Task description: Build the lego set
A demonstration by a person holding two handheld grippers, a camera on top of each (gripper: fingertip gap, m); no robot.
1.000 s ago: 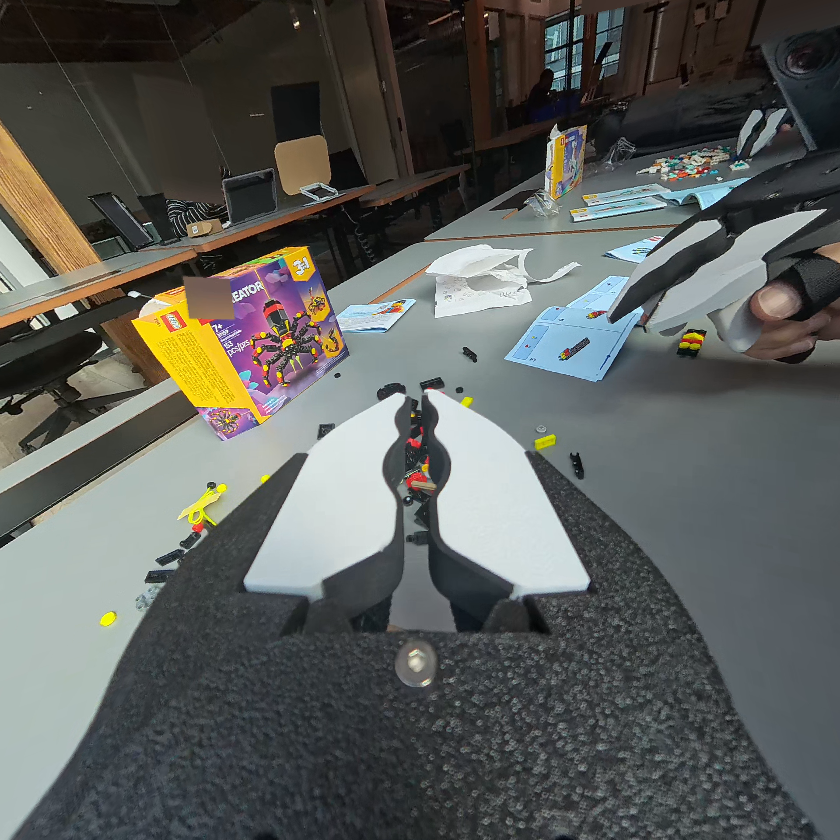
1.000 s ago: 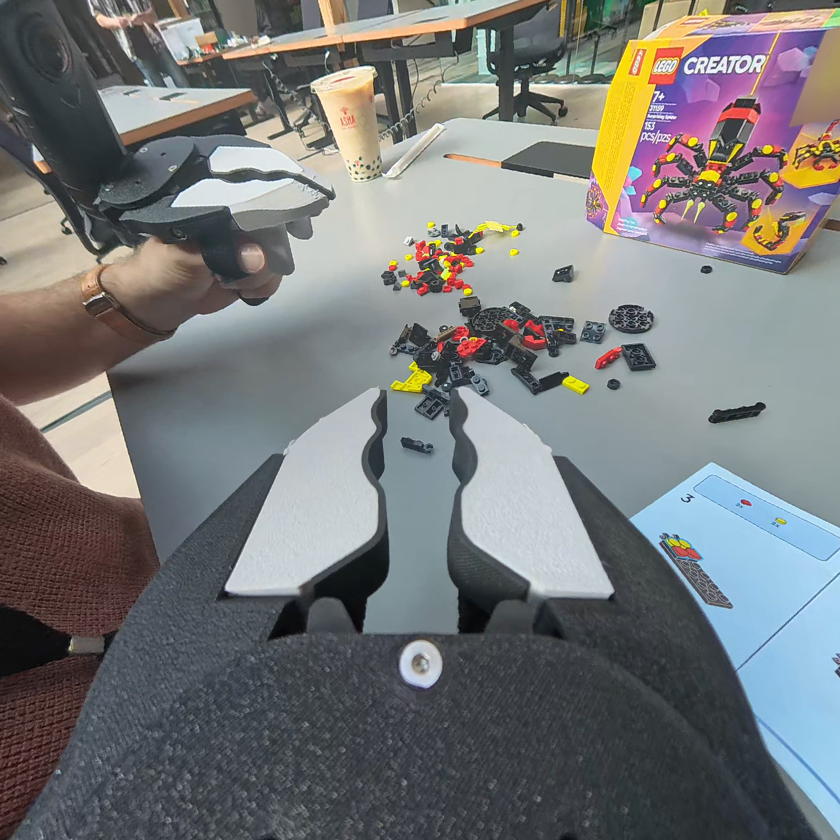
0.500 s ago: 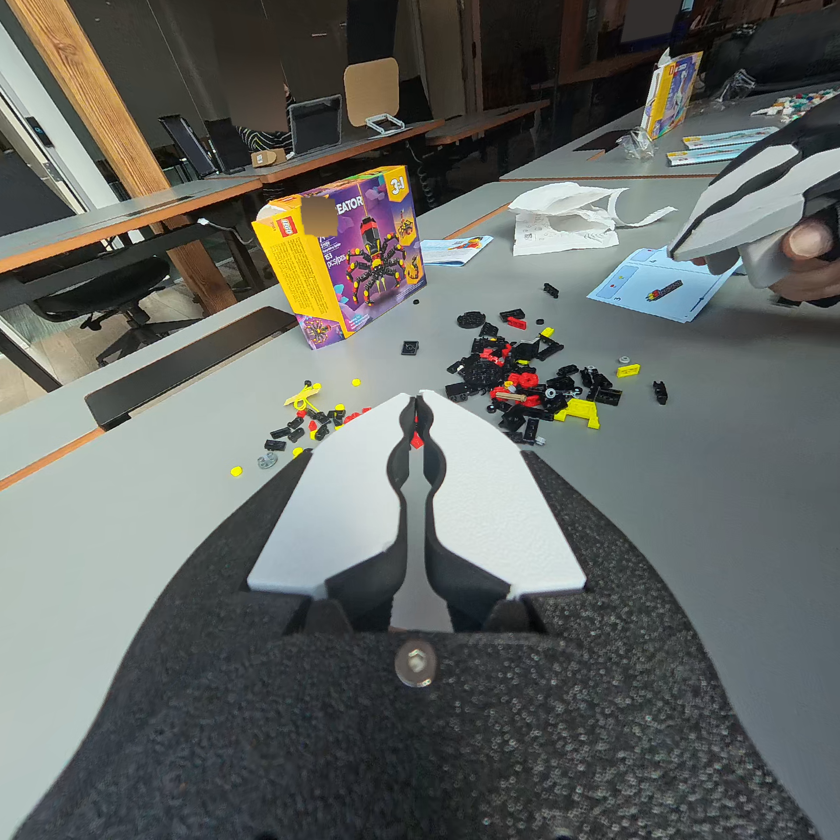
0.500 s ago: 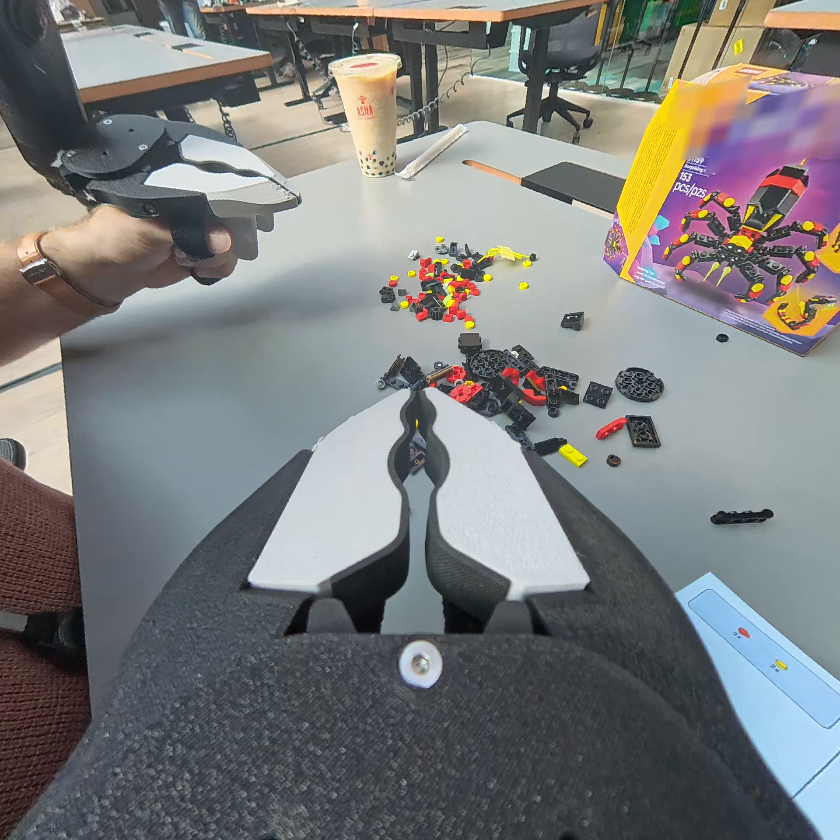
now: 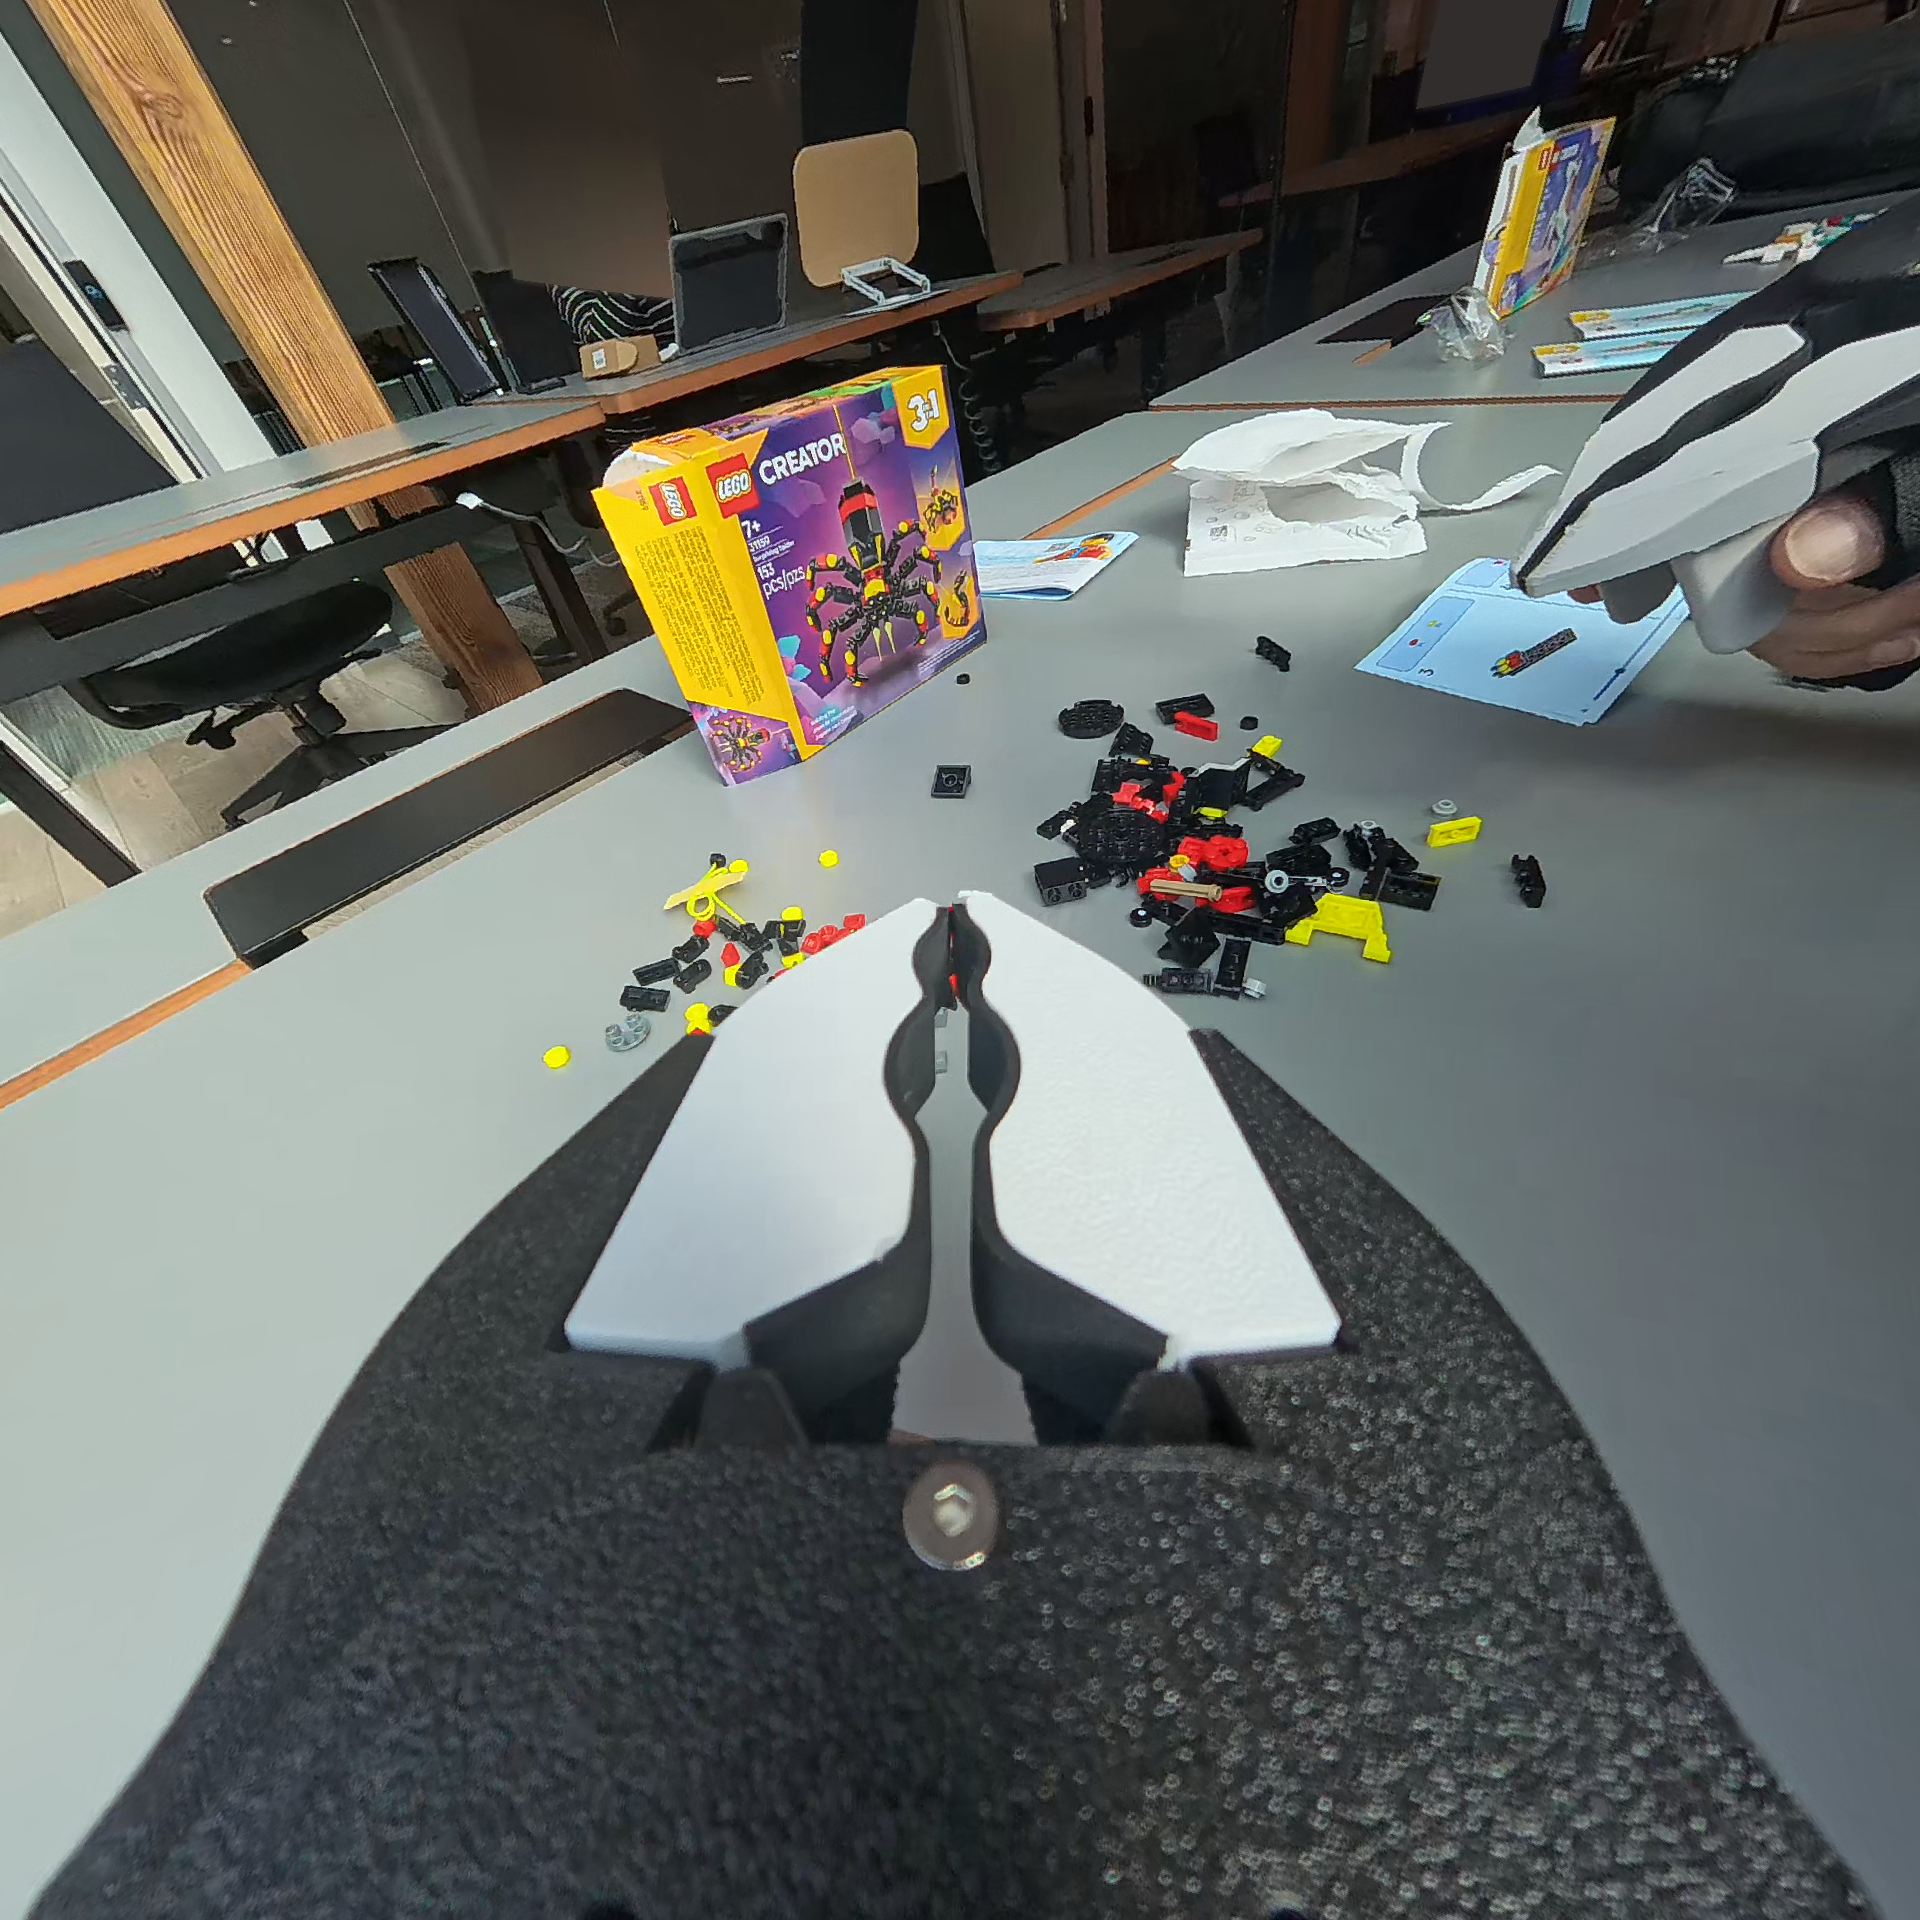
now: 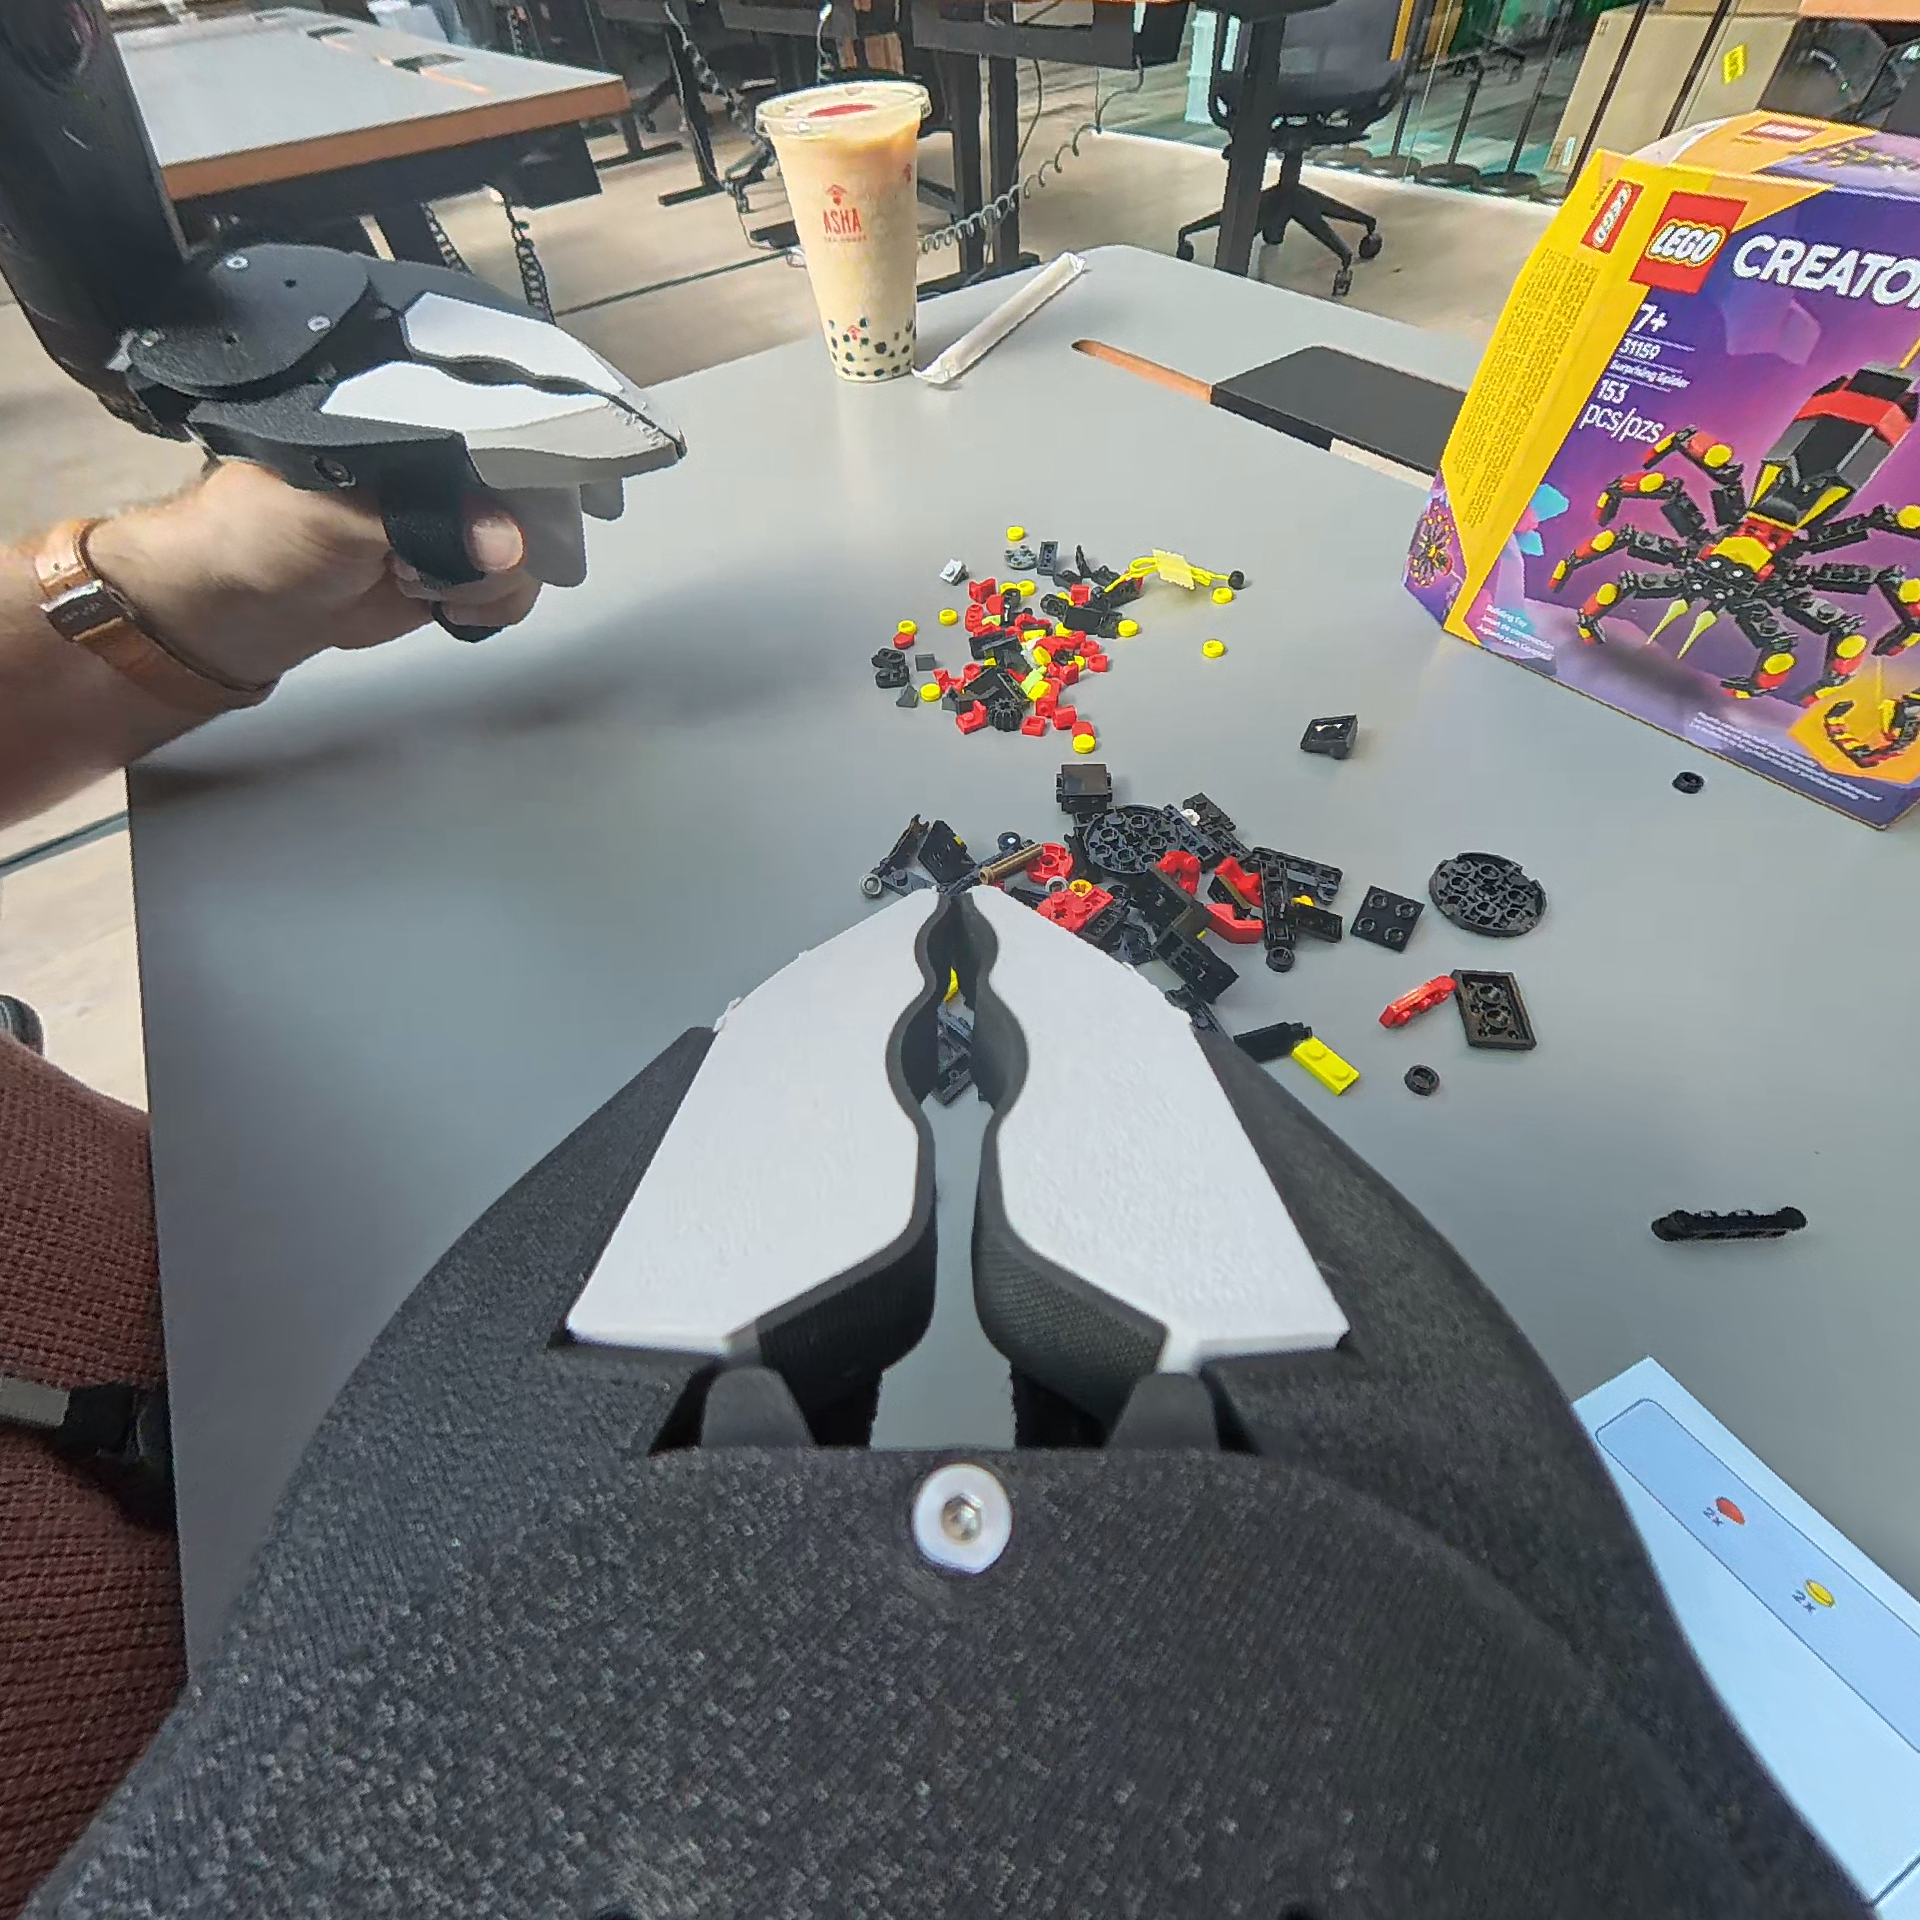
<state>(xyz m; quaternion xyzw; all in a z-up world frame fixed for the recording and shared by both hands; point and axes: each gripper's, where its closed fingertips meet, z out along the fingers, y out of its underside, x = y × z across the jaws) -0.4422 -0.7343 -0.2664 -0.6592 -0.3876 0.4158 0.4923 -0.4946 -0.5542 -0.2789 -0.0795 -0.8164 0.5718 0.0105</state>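
Loose black, red and yellow lego pieces lie in two piles on the grey table: a larger pile [image 5: 1226,862] [image 6: 1153,894] and a pile of small pieces [image 5: 748,945] [image 6: 1018,655]. My left gripper [image 5: 954,906] is shut and empty, held above the table just short of the small pile. It also shows in the right wrist view [image 6: 665,442] at upper left. My right gripper [image 6: 954,894] is shut and empty, its tips over the near edge of the larger pile. It shows in the left wrist view [image 5: 1538,556] at far right, above the blue instruction sheet [image 5: 1496,644].
The purple and yellow lego box [image 5: 810,561] [image 6: 1704,436] stands behind the piles. A drink cup [image 6: 857,229] and wrapped straw [image 6: 997,317] stand at the far table end. A torn white paper bag [image 5: 1309,488], a small leaflet [image 5: 1049,545] and a lone black piece [image 6: 1725,1224] lie around. Tip to tip, the grippers are about 20 cm apart.
Both grippers have pulled back and risen, so more of the table and both piles show. The right gripper has closed from open to shut. The left gripper stayed shut.
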